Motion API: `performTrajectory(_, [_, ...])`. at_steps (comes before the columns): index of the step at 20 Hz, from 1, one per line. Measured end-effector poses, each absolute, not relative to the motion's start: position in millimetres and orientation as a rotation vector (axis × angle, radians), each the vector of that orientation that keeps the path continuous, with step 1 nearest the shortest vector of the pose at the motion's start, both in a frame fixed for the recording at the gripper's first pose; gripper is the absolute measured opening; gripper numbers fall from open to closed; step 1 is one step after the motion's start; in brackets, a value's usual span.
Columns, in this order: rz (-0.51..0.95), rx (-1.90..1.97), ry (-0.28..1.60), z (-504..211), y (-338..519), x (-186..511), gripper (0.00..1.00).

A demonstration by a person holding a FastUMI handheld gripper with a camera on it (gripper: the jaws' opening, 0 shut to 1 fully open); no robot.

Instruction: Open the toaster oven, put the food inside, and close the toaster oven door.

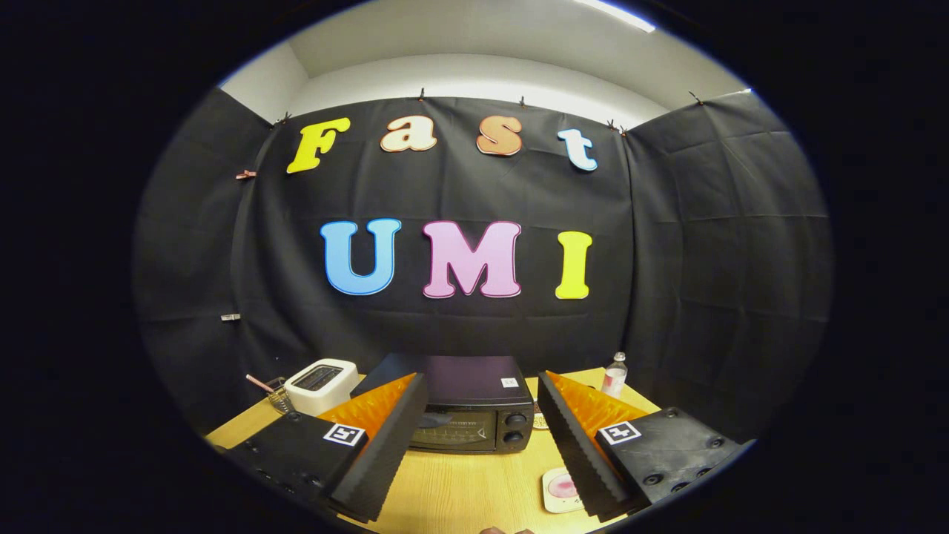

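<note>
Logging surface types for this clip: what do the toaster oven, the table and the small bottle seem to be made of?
Toaster oven, beyond the open gripper: likely dark painted metal with a matte top and a glossy, probably glass, door showing reflections. Table: pale wood or wood-look laminate, faint grain, smooth. Bottle: clear, probably plastic, with a white cap; too small to be sure.

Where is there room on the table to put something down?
The best bare patch of table lies between the open gripper fingers, in front of the shut oven. It is crowded left of the oven, where a toaster and a small holder stand. On the right, a bottle stands at the back and a small plate lies near one finger.
</note>
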State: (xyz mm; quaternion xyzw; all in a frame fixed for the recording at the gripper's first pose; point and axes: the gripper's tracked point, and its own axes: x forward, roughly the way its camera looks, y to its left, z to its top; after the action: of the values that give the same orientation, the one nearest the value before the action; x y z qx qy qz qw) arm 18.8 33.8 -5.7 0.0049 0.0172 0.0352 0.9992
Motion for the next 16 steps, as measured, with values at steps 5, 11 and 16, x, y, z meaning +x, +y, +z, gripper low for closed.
performTrajectory(5, [0.094, -0.020, 0.081, -25, 60, 50, 0.99])
performTrajectory(11, [0.124, 0.033, 0.164, -62, 109, 106, 0.99])
performTrajectory(16, [0.086, 0.016, 0.207, -106, 129, 155, 0.99])
